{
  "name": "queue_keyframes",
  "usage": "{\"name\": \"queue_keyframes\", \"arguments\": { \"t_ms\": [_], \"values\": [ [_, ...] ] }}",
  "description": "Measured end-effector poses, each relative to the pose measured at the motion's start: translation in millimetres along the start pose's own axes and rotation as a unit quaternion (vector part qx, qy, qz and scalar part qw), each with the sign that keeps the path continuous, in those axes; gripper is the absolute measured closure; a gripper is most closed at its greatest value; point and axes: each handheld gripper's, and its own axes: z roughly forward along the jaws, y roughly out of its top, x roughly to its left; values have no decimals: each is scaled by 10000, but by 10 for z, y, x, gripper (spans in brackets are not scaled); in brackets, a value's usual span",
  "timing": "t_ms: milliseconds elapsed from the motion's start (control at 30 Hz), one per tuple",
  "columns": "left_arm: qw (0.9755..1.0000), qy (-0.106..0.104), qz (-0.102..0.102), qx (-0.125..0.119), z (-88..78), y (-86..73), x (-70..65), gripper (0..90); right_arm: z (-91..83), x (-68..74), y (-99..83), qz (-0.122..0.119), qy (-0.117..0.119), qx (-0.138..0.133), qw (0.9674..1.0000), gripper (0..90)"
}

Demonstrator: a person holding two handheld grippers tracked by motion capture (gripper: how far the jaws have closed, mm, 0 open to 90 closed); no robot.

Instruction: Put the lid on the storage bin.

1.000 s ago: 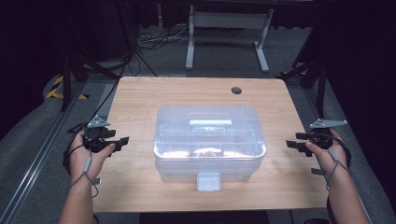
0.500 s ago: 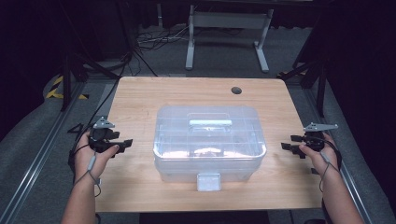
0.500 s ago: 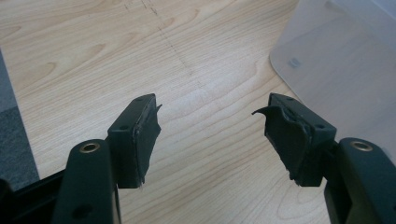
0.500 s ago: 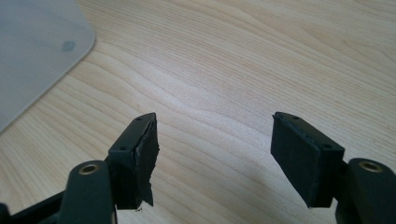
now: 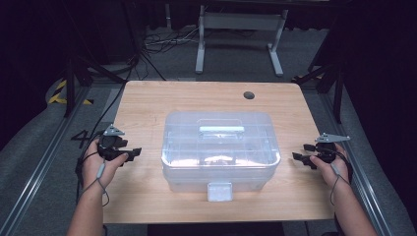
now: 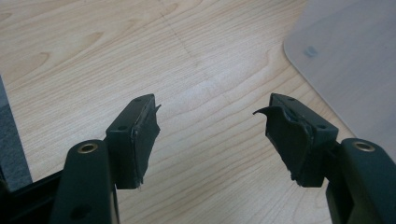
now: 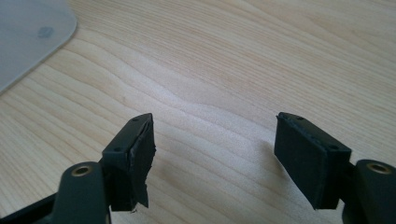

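Note:
A clear plastic storage box (image 5: 220,147) with a lid, a top handle and a front latch sits shut in the middle of the wooden table (image 5: 147,103). My left gripper (image 5: 132,153) rests to the box's left, held in a hand, jaws open and pointing toward the box. In the left gripper view the gripper (image 6: 212,126) is open over bare wood, with the box's corner (image 6: 345,65) at the upper right. My right gripper (image 5: 301,152) sits to the box's right, open and empty. The right gripper view shows the gripper (image 7: 214,142) open above wood, with the box corner (image 7: 28,32) at the upper left.
A round cable hole (image 5: 249,95) lies near the table's far right corner. Behind the table stand a white metal frame (image 5: 236,29) and loose cables on the grey floor. Metal rails run along both sides of the table.
Both hands have drawn back a little toward the near edge of the table. The box has not moved and both grippers stay open.

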Motion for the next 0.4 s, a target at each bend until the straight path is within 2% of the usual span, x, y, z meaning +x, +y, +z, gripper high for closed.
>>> {"name": "queue_keyframes", "arguments": {
  "t_ms": [400],
  "values": [
    [10000, -34, -51, -24, 22, -19, 24, 345, 10, 6, -15, 34, -19, -29, 10000, 250]
  ]
}}
